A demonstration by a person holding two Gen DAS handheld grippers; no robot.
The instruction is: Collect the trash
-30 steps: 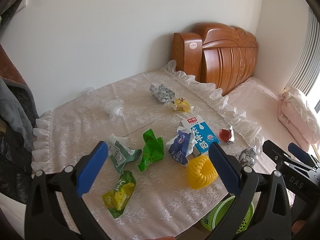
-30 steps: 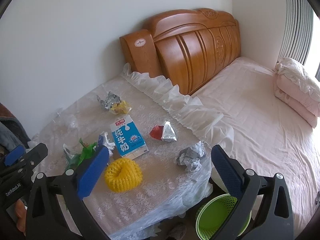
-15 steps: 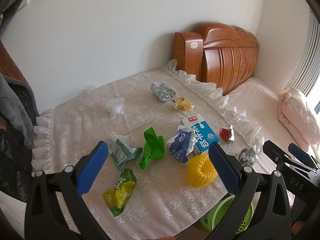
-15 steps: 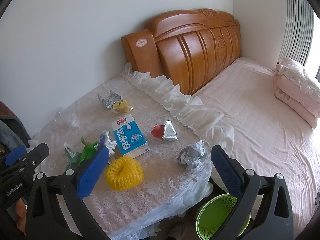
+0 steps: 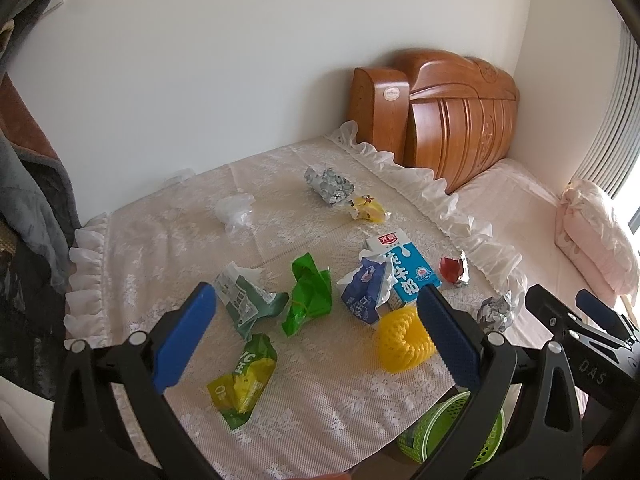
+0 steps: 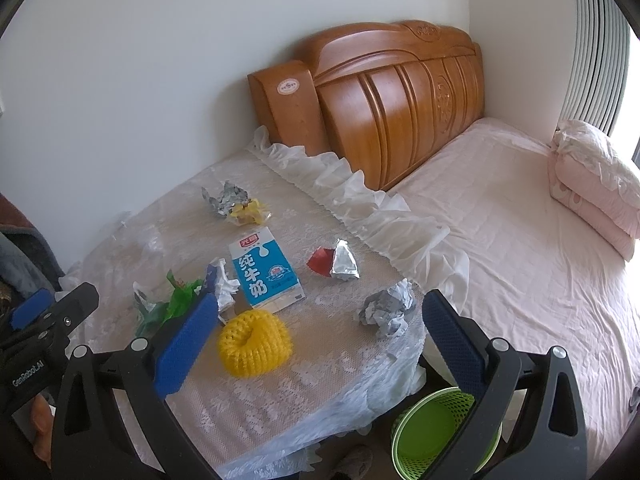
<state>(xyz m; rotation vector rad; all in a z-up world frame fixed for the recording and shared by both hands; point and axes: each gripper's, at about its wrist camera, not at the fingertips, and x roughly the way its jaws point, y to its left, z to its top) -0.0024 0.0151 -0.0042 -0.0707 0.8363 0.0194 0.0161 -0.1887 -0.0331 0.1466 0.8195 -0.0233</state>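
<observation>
Trash lies scattered on a lace-covered table (image 5: 304, 412). It includes a yellow foam net (image 5: 404, 340), a blue-and-white milk carton (image 5: 404, 272), a crumpled blue carton (image 5: 366, 292), a green wrapper (image 5: 308, 292), a yellow-green bag (image 5: 244, 376) and a foil ball (image 5: 496, 312). My left gripper (image 5: 316, 300) hovers open above the table's near side, holding nothing. My right gripper (image 6: 319, 300) is open too, over the foam net (image 6: 254, 344) and a crumpled paper ball (image 6: 388, 308). A green mesh basket (image 6: 436, 436) stands on the floor below the table's corner.
Farther back lie a silver wrapper (image 5: 328, 182), a yellow wrapper (image 5: 368, 212), clear plastic (image 5: 234, 210) and a red-and-silver wrapper (image 6: 336, 262). A bed (image 6: 520, 248) with a wooden headboard (image 6: 400, 96) adjoins the table on the right. Clothes (image 5: 28, 184) hang at the left.
Both grippers have drifted only slightly and stay open. The trash lies where it was.
</observation>
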